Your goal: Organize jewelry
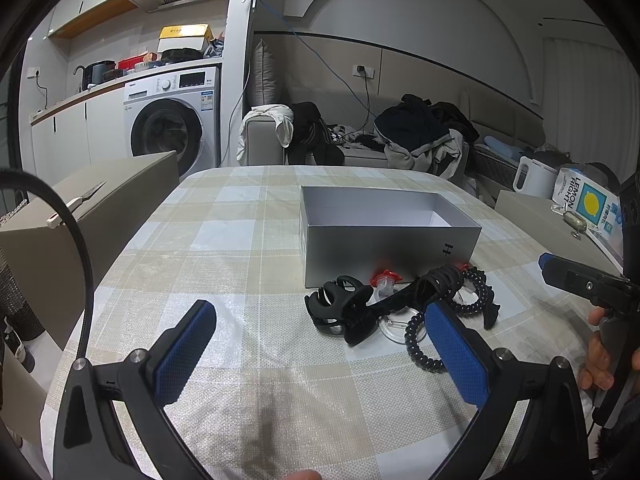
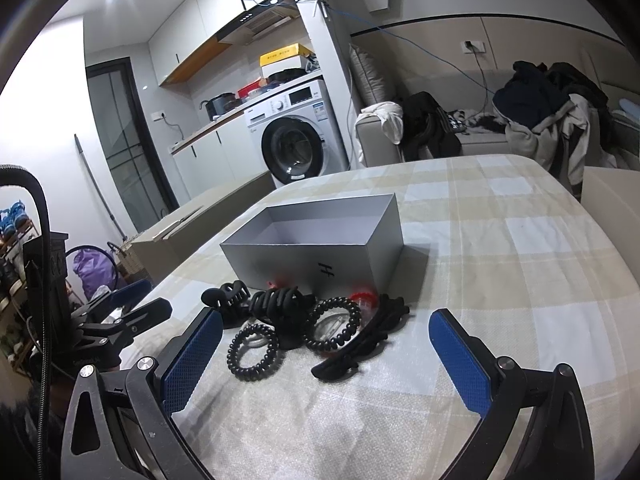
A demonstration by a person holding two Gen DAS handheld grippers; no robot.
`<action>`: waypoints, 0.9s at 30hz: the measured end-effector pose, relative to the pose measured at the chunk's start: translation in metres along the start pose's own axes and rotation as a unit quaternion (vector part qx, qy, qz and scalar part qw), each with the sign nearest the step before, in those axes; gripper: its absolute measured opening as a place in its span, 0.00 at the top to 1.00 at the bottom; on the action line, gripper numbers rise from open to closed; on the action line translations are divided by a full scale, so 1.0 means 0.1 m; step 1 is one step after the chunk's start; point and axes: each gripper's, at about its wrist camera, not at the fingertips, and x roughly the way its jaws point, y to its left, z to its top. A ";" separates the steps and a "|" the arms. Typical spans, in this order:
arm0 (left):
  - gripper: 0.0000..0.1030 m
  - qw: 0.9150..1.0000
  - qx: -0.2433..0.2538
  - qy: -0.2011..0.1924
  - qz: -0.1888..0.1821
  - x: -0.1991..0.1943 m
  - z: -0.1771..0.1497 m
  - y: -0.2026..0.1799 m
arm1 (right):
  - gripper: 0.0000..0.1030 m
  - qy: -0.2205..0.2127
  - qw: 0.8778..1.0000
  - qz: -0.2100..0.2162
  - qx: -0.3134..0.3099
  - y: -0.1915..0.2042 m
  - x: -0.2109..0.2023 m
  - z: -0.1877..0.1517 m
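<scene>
An open grey box (image 1: pixel 384 248) (image 2: pixel 320 248) stands on the checked tablecloth, nothing visible inside. In front of it lies a pile of hair accessories: black claw clips (image 1: pixel 340 312) (image 2: pixel 280 300), black spiral hair ties (image 1: pixel 416 344) (image 2: pixel 252 352), a long black clip (image 2: pixel 360 344) and small clear pieces with red parts (image 1: pixel 385 278) (image 2: pixel 362 298). My left gripper (image 1: pixel 320 344) is open, just short of the pile, its right finger over a spiral tie. My right gripper (image 2: pixel 326 344) is open too, its fingers either side of the pile's near edge. The right gripper also shows at the left view's right edge (image 1: pixel 576 280).
A beige cabinet (image 1: pixel 100 208) stands left of the table, another surface with a white kettle (image 1: pixel 534 178) and a lemon carton (image 1: pixel 584 200) to the right. Behind are a washing machine (image 1: pixel 172 120) and a sofa piled with clothes (image 1: pixel 420 128). Bare tablecloth (image 1: pixel 240 264) lies left of the box.
</scene>
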 end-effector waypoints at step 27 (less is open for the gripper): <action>0.01 1.000 0.003 0.000 0.001 0.00 0.00 -0.01 | 0.00 0.005 1.000 0.002 0.004 0.00 0.01 -0.02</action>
